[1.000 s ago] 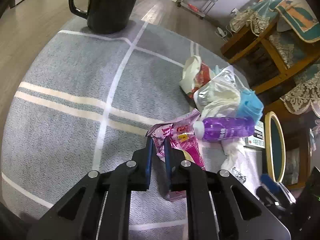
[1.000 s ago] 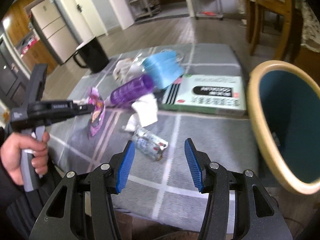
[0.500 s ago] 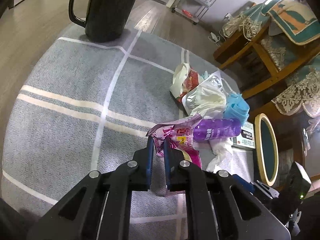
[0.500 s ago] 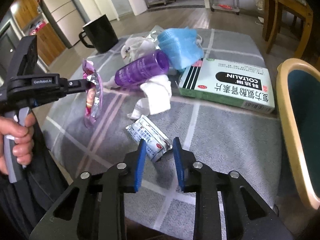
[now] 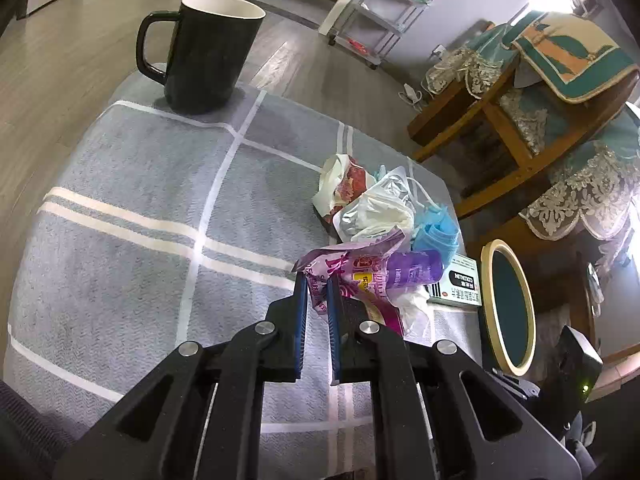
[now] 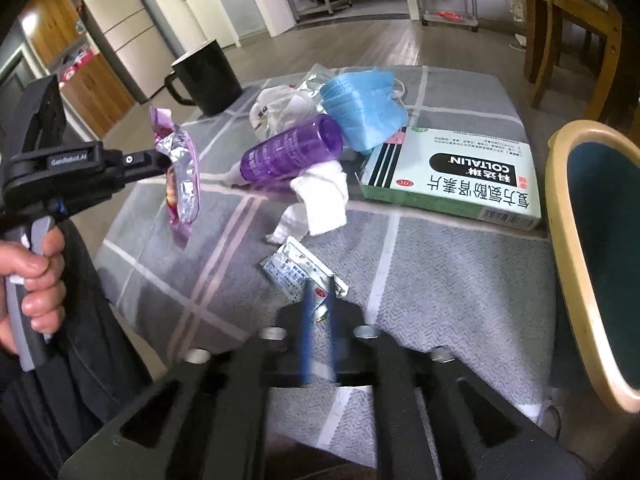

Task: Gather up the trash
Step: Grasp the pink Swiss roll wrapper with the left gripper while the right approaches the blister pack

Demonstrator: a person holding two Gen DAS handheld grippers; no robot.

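Note:
My left gripper [image 5: 317, 280] is shut on a pink snack wrapper [image 5: 360, 268], which hangs clear of the cloth; the right wrist view shows that wrapper [image 6: 182, 184] dangling from the left gripper [image 6: 164, 160], held by a hand. My right gripper [image 6: 319, 284] points down at the near edge, its pads pressing on a corner of a small white sachet [image 6: 292, 272] that lies on the cloth, the jaws opening slightly. A purple bottle [image 6: 288, 152], a crumpled tissue [image 6: 320, 196] and a blue face mask [image 6: 360, 112] lie behind it.
A green and white medicine box [image 6: 452, 176] lies at the right of the grey checked tablecloth [image 6: 440, 280]. A bin with a cream rim [image 6: 560, 200] stands just past the table's right edge. A black mug [image 5: 208, 52] stands at the far corner, with wooden chairs beyond.
My right gripper has come down and closed from wide open onto the small sachet. My left gripper has risen a little with the pink wrapper.

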